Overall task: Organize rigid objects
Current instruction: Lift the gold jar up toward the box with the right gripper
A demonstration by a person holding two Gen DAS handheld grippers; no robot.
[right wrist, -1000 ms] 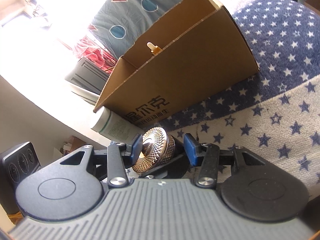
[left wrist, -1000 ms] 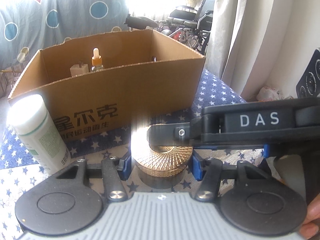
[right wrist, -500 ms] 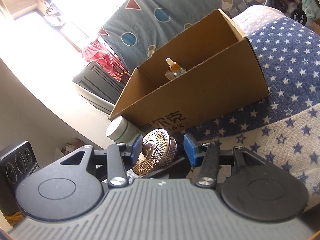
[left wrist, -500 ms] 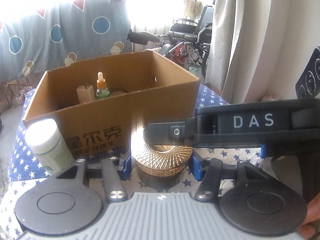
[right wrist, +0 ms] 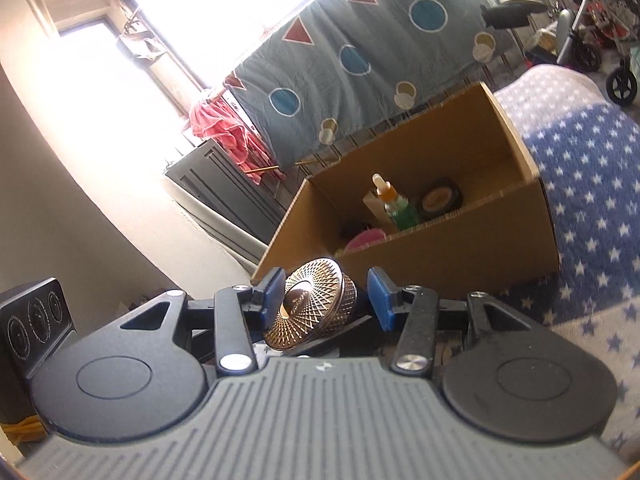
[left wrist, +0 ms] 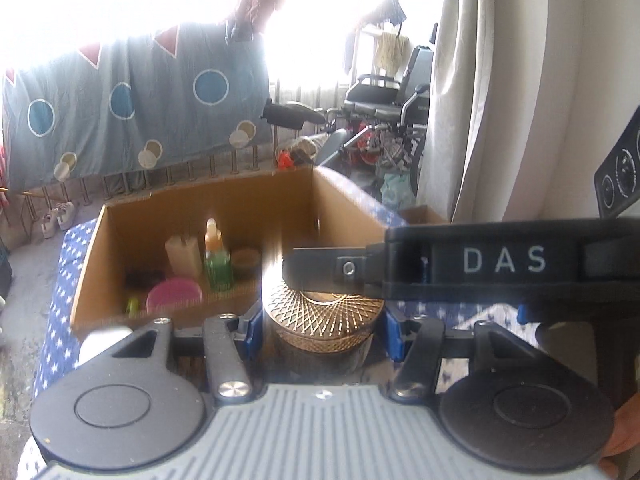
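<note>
Left wrist: both tongs clamp gold jar before box rim.

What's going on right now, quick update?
Both hand-held grippers clamp the gold-lidded jar. Cardboard box ahead, partly filled. Near box wall in the way.

Open-top brown cardboard box w/ near wall straight ahead of both grippers. Left half crowded: green dropper bottle w/ orange cap, beige block, pink round lid, small round tin. Right half of box floor looks free. Right gripper's black finger crosses the left view, over the gold-lidded round jar.
</note>
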